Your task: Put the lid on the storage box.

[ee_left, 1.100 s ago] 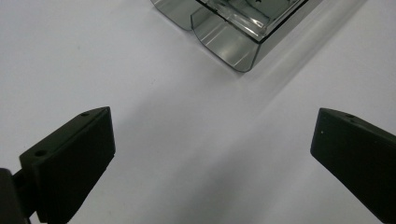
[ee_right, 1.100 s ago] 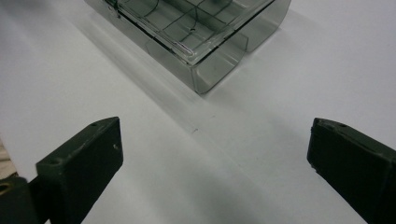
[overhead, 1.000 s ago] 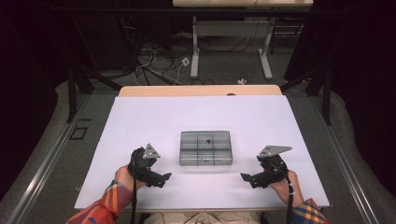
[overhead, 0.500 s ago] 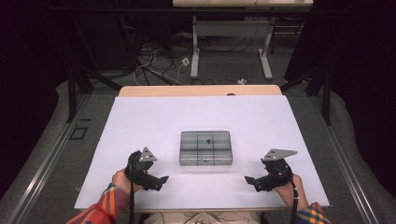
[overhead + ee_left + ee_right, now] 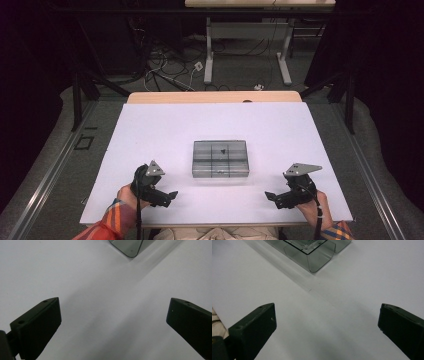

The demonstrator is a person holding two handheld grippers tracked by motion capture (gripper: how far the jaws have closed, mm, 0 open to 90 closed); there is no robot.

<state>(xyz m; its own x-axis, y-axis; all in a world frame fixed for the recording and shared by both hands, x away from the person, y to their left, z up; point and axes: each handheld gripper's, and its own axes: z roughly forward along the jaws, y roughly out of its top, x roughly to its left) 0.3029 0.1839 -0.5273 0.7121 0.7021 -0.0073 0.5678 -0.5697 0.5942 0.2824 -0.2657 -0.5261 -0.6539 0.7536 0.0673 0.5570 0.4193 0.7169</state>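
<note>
1. Smoke-grey transparent plastic compartment box (image 5: 220, 158), lid shut, lies near the middle of the white table (image 5: 150, 130), long axis running left to right.
2. Left gripper (image 5: 171, 194): jaws wide, nothing held; box lies ahead and to its right.
3. Right gripper (image 5: 269, 196): jaws wide, empty; box ahead and to its left.
4. Judgement: both grippers stand about equally near; neither touches the box.

White table (image 5: 150, 130), grey floor (image 5: 240, 75), tangled cables (image 5: 165, 65)
</note>
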